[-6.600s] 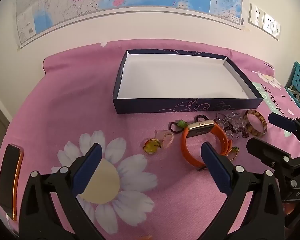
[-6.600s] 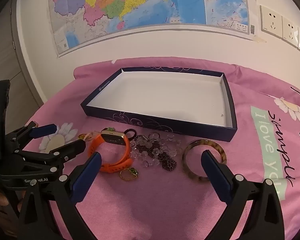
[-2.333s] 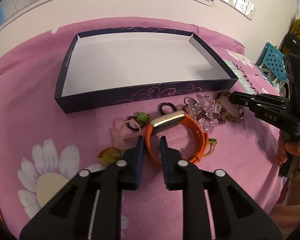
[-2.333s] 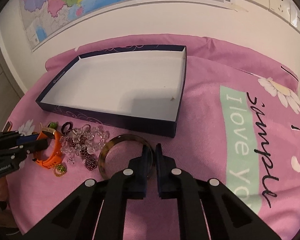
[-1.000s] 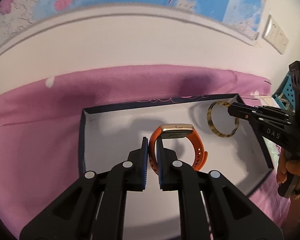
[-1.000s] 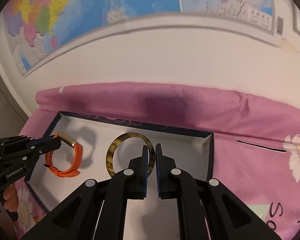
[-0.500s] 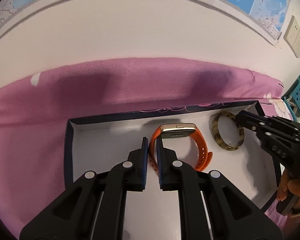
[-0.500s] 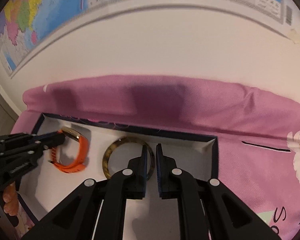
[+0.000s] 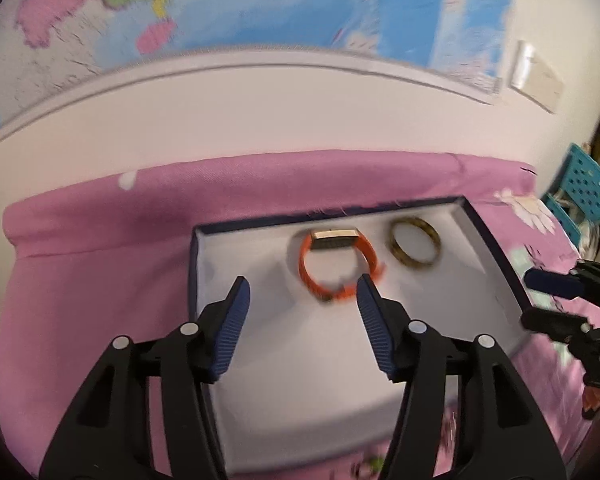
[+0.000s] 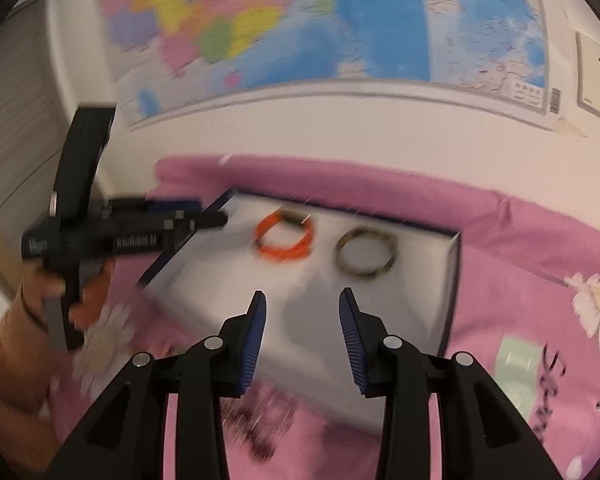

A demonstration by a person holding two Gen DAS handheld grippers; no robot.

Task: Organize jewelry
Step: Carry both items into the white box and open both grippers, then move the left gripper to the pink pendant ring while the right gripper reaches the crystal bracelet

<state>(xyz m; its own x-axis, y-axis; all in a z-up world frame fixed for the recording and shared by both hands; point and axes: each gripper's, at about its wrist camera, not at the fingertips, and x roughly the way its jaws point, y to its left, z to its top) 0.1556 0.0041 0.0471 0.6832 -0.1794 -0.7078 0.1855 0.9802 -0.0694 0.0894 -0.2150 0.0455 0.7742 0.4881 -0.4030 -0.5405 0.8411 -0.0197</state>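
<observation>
Left wrist view, wall map (image 9: 260,4) behind box (image 9: 496,264), left claw (image 9: 302,312) spread

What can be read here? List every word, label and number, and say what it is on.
Nothing reads clearly.
Map: place names and barcode, too small and blurred.
Left gripper: white label on its body, blurred.
Blanket: dark lettering, smeared.
</observation>
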